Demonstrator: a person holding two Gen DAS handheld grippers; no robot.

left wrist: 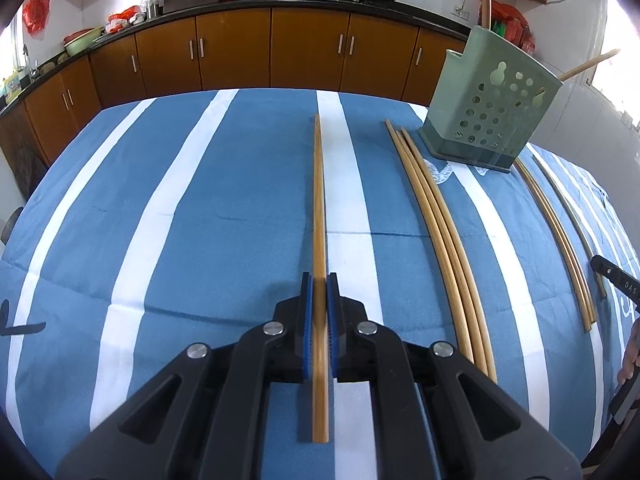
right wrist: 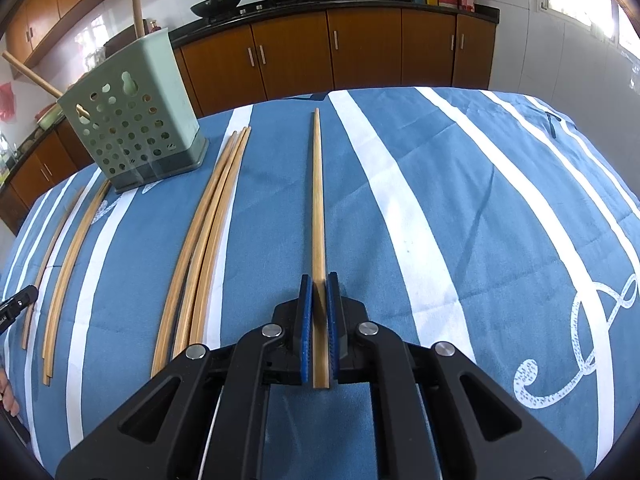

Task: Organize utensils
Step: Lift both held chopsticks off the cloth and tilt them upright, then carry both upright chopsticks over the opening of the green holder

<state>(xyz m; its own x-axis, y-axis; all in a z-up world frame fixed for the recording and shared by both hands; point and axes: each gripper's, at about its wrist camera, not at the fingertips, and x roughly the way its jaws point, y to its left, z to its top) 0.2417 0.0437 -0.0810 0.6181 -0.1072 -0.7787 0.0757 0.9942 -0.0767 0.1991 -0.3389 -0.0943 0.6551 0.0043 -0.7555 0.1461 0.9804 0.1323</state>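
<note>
My left gripper (left wrist: 319, 280) is shut on a wooden chopstick (left wrist: 319, 200) that points forward over the blue striped cloth. My right gripper (right wrist: 319, 280) is shut on another wooden chopstick (right wrist: 318, 200), also pointing forward. A green perforated utensil holder (left wrist: 492, 108) stands at the far right of the left wrist view and at the far left of the right wrist view (right wrist: 132, 120), with two chopsticks sticking out of it. Three loose chopsticks (left wrist: 440, 232) lie beside it, also seen in the right wrist view (right wrist: 204, 232).
More chopsticks (left wrist: 560, 240) lie on the cloth past the holder, seen at the left edge of the right wrist view (right wrist: 68, 260). The table (right wrist: 440, 200) has a blue and white striped cloth. Kitchen cabinets (left wrist: 240, 52) and woks stand behind.
</note>
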